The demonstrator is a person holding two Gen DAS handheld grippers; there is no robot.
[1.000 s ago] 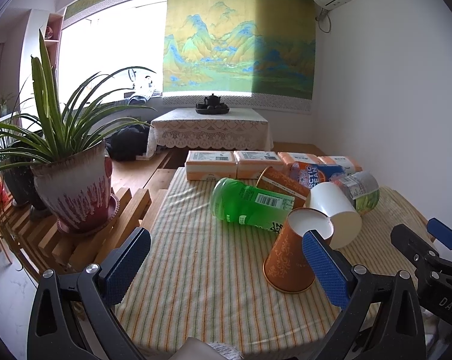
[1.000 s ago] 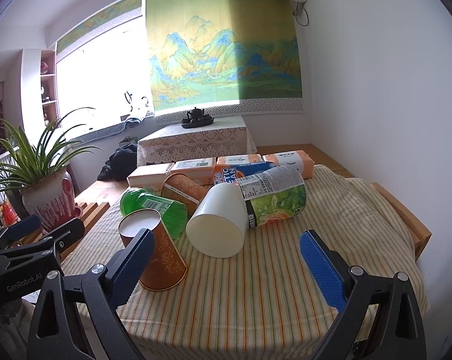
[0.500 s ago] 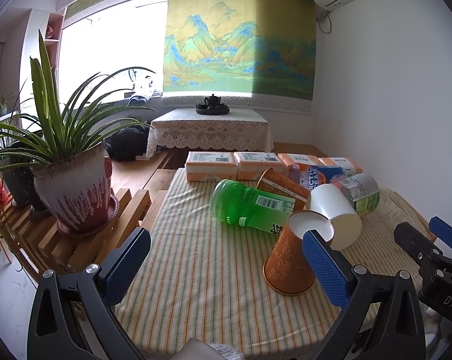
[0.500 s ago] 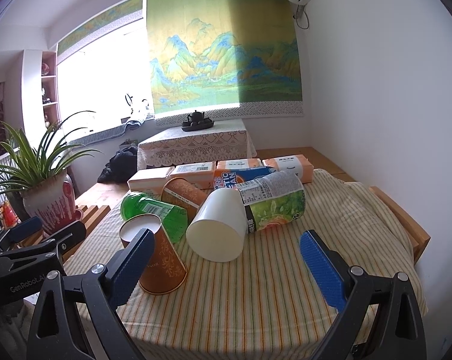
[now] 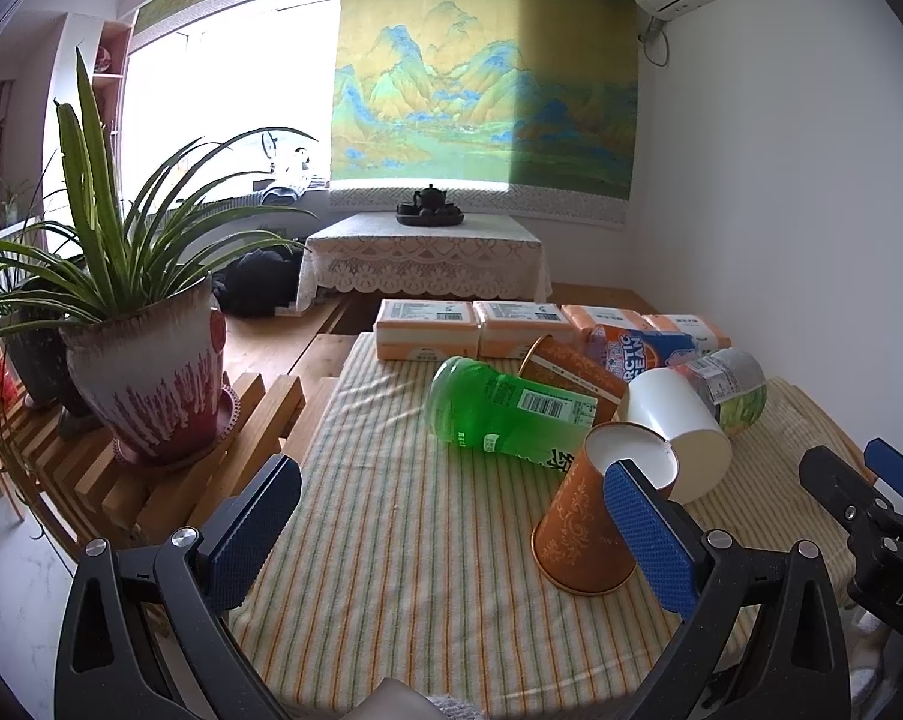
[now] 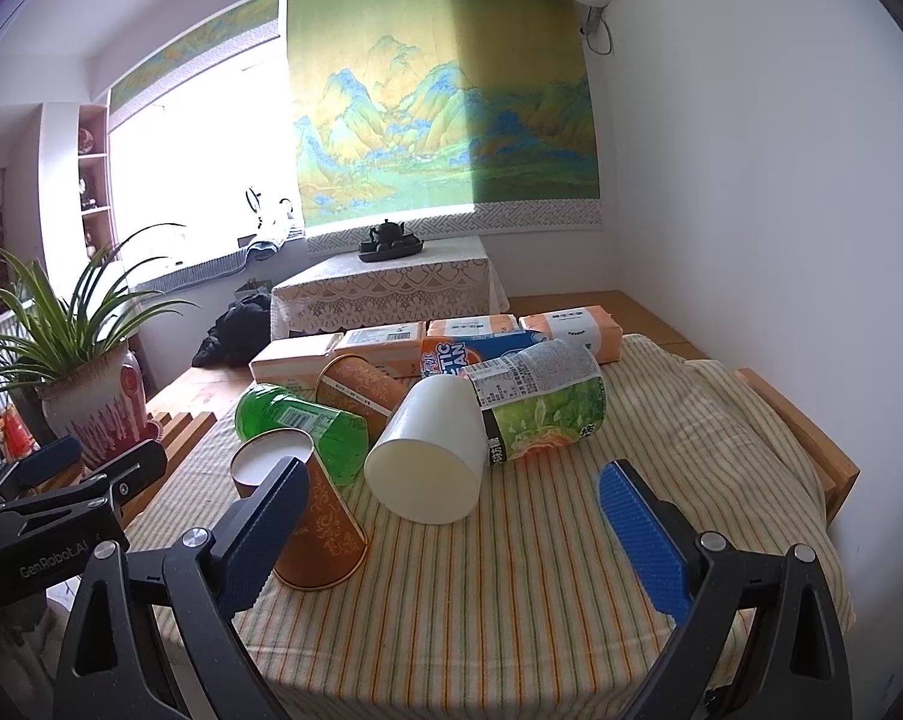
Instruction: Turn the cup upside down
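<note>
1. Your left tongs (image 5: 451, 534) gape wide, holding nothing, low over the striped worktop (image 5: 403, 540).
2. Your right tongs (image 6: 451, 531) are spread open too (nothing between the pads).
3. The orange cup (image 5: 595, 516) stands mouth-down and tilted, leaning against the green bottle (image 5: 499, 411), just beside the tipped white cup (image 6: 430, 456).

Potted plant (image 5: 145, 354) left; green bottle (image 5: 505, 414) lying on striped cloth (image 5: 391, 540).
</note>
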